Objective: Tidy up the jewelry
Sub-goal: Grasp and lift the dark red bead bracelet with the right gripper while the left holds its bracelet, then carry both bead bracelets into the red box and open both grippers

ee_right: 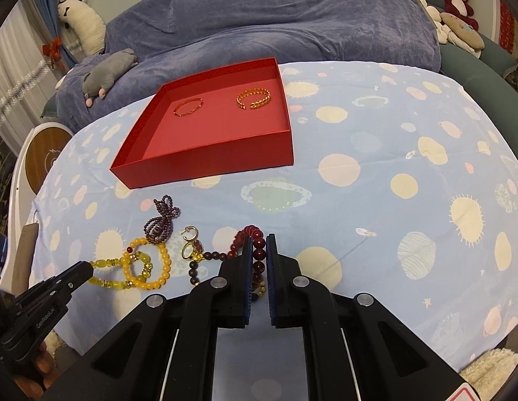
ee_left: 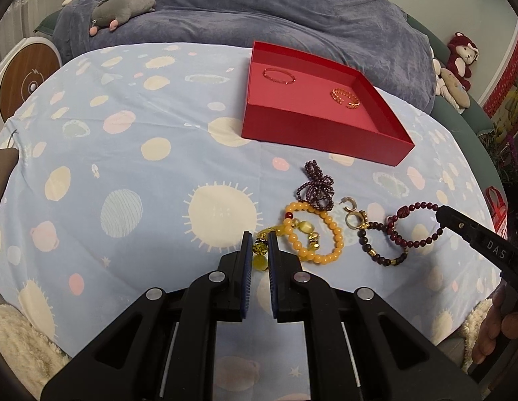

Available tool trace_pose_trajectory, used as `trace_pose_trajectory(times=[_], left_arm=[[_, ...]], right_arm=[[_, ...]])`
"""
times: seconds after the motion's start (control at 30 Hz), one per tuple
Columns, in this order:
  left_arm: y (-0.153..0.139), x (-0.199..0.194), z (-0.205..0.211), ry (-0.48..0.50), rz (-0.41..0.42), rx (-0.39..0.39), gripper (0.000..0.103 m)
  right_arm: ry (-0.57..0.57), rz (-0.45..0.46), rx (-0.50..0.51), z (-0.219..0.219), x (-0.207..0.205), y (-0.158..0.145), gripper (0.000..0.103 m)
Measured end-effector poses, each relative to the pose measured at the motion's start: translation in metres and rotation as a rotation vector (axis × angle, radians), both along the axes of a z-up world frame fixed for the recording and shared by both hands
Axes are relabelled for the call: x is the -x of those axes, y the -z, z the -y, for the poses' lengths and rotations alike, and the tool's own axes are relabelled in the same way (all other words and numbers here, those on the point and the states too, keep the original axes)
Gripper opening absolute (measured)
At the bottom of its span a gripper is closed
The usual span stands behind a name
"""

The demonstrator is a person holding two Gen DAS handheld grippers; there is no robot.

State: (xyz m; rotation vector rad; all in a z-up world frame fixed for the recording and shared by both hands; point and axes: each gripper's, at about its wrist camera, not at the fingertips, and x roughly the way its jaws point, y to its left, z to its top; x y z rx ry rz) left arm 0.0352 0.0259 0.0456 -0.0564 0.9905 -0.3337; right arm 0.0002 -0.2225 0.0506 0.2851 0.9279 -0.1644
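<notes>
A red box (ee_left: 320,133) (ee_right: 205,163) on the blue cloth holds a thin bangle (ee_left: 279,76) (ee_right: 188,107) and a gold chain cuff (ee_left: 346,98) (ee_right: 254,98). In front of it lie a purple bead strand (ee_left: 314,185) (ee_right: 162,217), gold rings (ee_left: 354,215) (ee_right: 192,244), a yellow bead bracelet (ee_left: 314,234) (ee_right: 145,264) and a dark red bead bracelet (ee_left: 412,234) (ee_right: 249,237). My left gripper (ee_left: 260,239) (ee_right: 88,269) is shut on the yellow bracelet's bead end. My right gripper (ee_right: 259,239) (ee_left: 439,215) is shut on the dark red bracelet.
A blue blanket (ee_left: 259,10) with a grey plush toy (ee_left: 122,8) lies behind the table. More plush toys (ee_right: 456,3) sit at the far right. A round white and wood device (ee_left: 21,77) stands at the left. Fluffy white fabric (ee_left: 15,337) lies at the near edge.
</notes>
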Motion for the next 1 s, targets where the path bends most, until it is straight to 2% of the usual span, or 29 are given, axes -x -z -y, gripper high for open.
trace_pose_trajectory(times=[0.3, 0.5, 0.63, 0.8, 0.9, 1.0], left_arm=[[-0.047, -0.001, -0.002, 0.030, 0.045, 0.016, 0.009], [-0.082, -0.020, 0.008, 0.071, 0.085, 0.043, 0.009], [-0.107, -0.048, 0.028, 0.114, 0.134, 0.067, 0.009], [-0.127, -0.103, 0.056, 0.152, 0.160, 0.133, 0.009], [-0.125, -0.139, 0.075, 0.162, 0.152, 0.153, 0.009], [-0.113, -0.170, 0.086, 0.162, 0.128, 0.196, 0.009]], right_arm=[[-0.029, 0.044, -0.006, -0.003, 0.015, -0.031, 0.007], [-0.063, 0.075, -0.021, 0.001, -0.001, -0.051, 0.007], [-0.102, 0.100, -0.022, 0.003, -0.032, -0.066, 0.007], [-0.139, 0.128, -0.006, 0.008, -0.088, -0.081, 0.007], [-0.154, 0.144, 0.003, 0.008, -0.122, -0.083, 0.007], [-0.154, 0.143, -0.034, 0.011, -0.154, -0.077, 0.007]])
